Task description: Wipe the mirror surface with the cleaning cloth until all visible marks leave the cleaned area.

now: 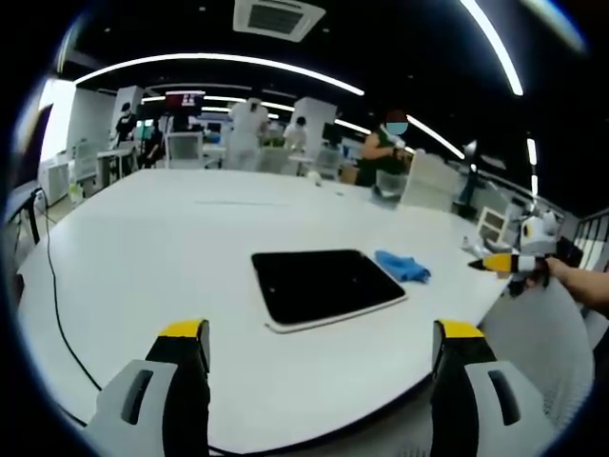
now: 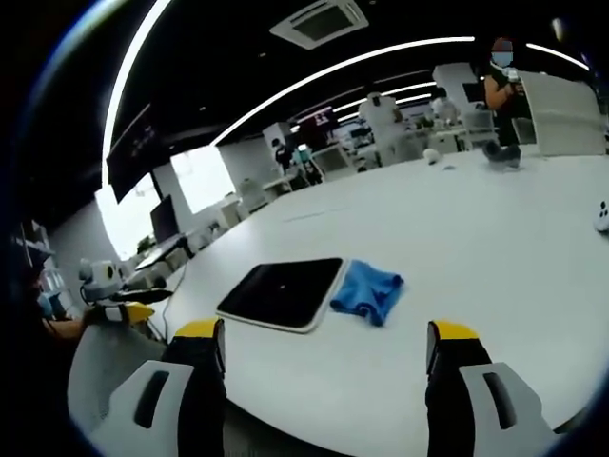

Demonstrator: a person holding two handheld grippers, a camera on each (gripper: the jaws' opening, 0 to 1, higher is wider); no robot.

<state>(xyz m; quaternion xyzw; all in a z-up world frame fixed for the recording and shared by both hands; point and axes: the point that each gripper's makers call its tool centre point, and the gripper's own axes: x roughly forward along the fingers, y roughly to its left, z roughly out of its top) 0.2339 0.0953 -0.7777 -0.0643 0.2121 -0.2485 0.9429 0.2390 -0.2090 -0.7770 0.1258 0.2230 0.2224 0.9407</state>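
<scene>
On white bench [image 1: 171, 257]: dark flat mirror [image 1: 324, 284], blue cloth [image 1: 402, 266] touching its edge. Cloth looks soft, light, floppy; bunched in small heap. Best pinch raised fold on top, not flat edge. Mirror looks hard, smooth, could crack or slide if pushed hard. Left gripper [image 1: 324, 357] jaws wide apart, holding nothing. Right gripper [image 2: 324, 357] jaws wide apart too, holding nothing. Both well back from cloth.

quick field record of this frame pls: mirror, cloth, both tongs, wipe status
mirror: dark slab flat on white table
cloth: blue, crumpled beside the mirror's edge, touching or nearly
left tongs: open, empty, short of the mirror
right tongs: open, empty, short of the cloth
wipe status: not begun, cloth not yet picked up
</scene>
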